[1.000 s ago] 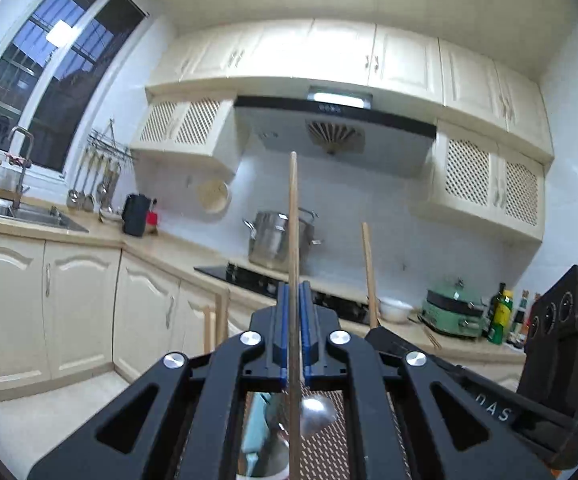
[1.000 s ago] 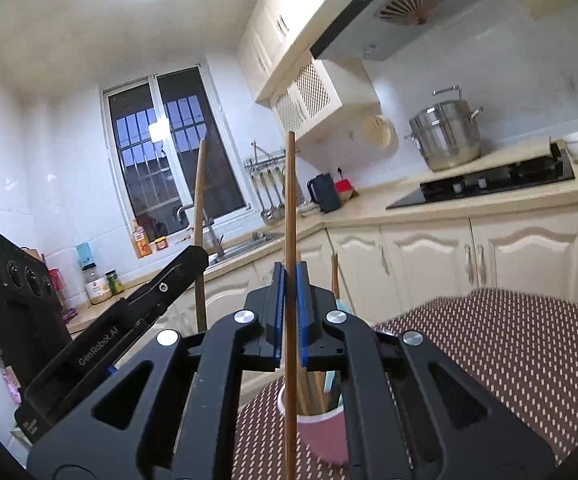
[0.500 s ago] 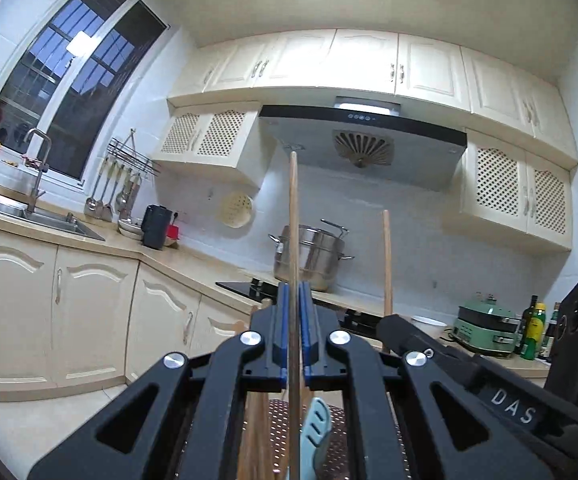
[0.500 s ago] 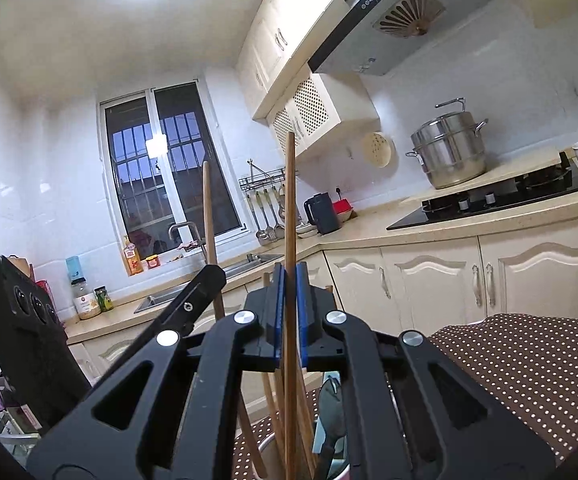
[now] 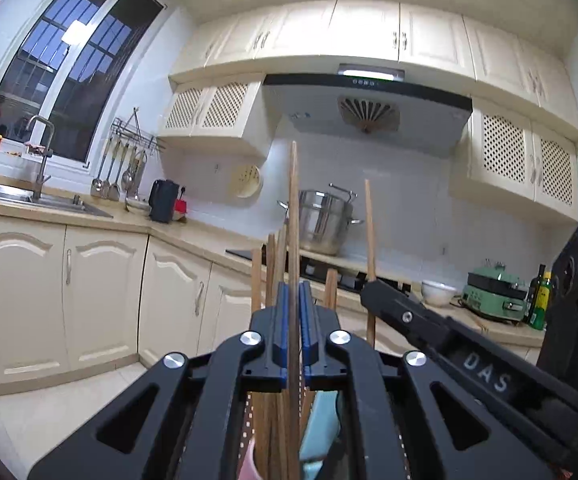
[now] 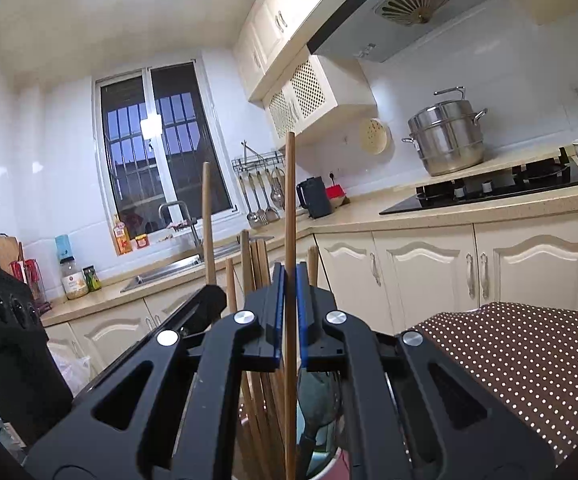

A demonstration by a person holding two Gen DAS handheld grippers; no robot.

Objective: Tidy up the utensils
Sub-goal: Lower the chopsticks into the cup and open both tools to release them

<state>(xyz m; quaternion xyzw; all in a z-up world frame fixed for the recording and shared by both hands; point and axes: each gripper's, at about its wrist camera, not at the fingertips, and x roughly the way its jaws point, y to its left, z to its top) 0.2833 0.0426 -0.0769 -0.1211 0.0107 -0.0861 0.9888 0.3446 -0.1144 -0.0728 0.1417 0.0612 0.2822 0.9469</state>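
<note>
Chopstick (image 5: 293,216) upright mid-frame, left view, clamped in left gripper (image 5: 293,320); its tip sits down among the sticks in the pink cup (image 5: 249,460). Risk: tip jams on the crowded sticks (image 5: 269,272) or blue spoon (image 5: 321,420) — cup could tip. Right gripper's arm (image 5: 449,340) crowds lower right.

Right view: second chopstick (image 6: 290,208) pinched in right gripper (image 6: 290,312), same cup (image 6: 329,468) below — the two may collide. Dotted worktop (image 6: 509,352) lower right.

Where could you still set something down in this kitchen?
Free: the dotted cloth right of the pink cup, and the counter between kettle and stove. Crowded: the cup itself, packed with chopsticks, and the counter by the green cooker and bottles.
</note>
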